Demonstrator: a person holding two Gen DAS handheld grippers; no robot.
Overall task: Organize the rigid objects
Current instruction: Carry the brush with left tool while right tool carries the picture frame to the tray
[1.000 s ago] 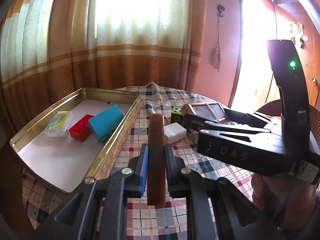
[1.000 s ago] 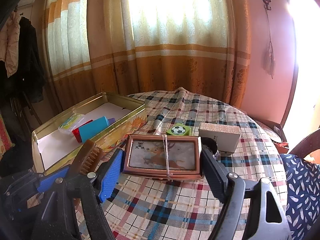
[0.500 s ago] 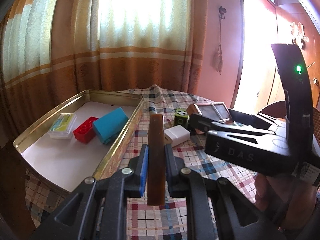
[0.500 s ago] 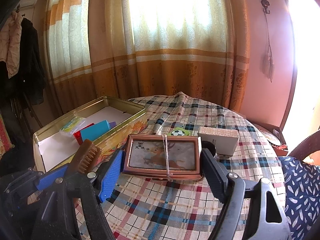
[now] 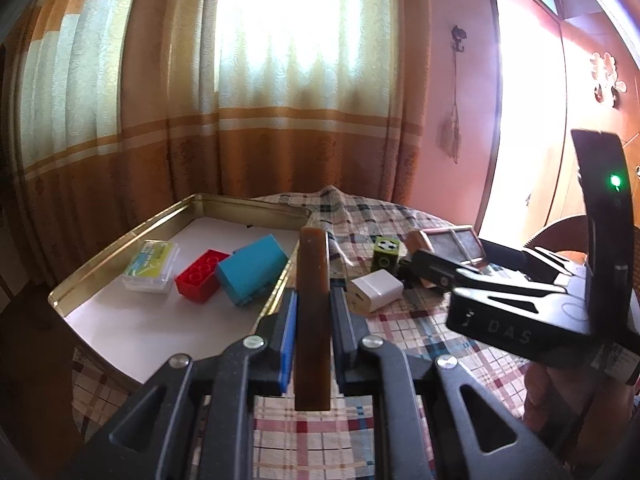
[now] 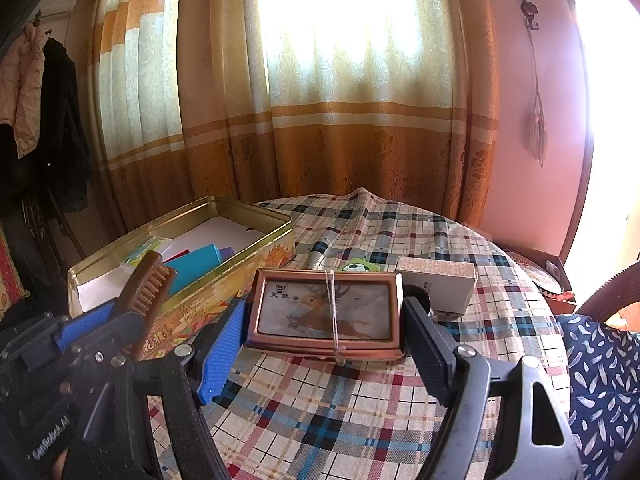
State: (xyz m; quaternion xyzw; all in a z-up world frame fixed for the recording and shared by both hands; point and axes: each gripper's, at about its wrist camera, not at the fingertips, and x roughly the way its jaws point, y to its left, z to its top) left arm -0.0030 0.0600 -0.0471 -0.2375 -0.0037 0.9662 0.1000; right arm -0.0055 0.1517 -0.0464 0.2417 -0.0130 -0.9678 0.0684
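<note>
My left gripper [image 5: 313, 300] is shut on a brown wooden brush [image 5: 312, 312], held edge-up beside the right wall of the gold tin [image 5: 120, 248]. In the right wrist view the brush [image 6: 148, 284] shows its bristles in front of the tin [image 6: 224, 284]. My right gripper [image 6: 326, 320] is shut on a copper box with a deer picture [image 6: 324, 308], one pad on each short side, above the plaid cloth. The tin holds a clear case [image 5: 150, 266], a red brick [image 5: 202, 280] and a teal box [image 5: 252, 272].
A green football cube [image 5: 385, 254] and a white box [image 5: 376, 290] lie on the plaid table [image 6: 320, 408] right of the tin. A pale carton [image 6: 436, 280] sits behind the copper box. Curtains hang behind; a chair with a blue cushion [image 6: 600, 360] stands at the right.
Both grips stay as they were. The views have only drifted slightly, and the green cube is now mostly hidden behind the copper box in the right wrist view.
</note>
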